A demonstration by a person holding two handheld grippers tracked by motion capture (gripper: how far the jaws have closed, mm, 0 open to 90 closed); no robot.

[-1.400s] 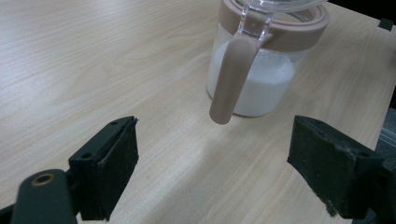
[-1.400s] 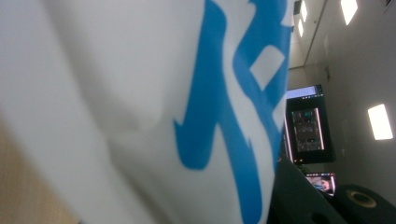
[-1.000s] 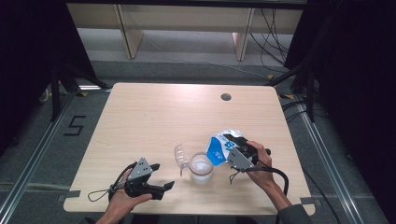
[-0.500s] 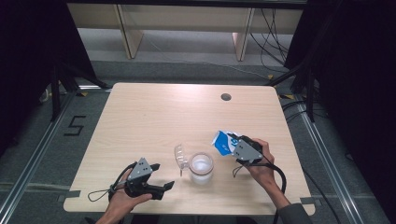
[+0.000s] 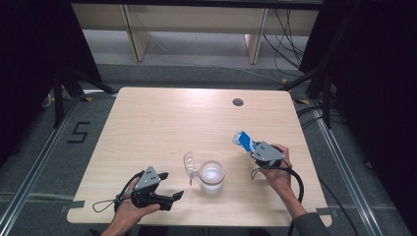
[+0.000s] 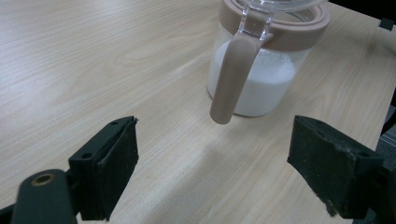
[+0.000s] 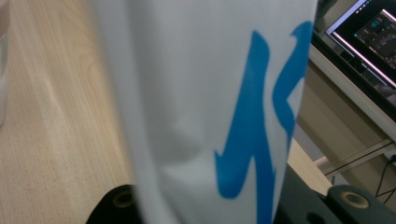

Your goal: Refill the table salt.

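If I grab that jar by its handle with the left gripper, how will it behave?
Probably bottom-heavy: the jar looks about half full of white powder, so it should stand steady. The handle is slim, smooth and rounded, so it may swivel between the pads of the open left gripper. The clear flip lid stands open; tilting could spill.

Even overhead light brightens the pale counter against dark surroundings in the soft, low-detail high view, the jar casts a faint shadow, and the white-and-blue carton sits blurred, far too close for focus.
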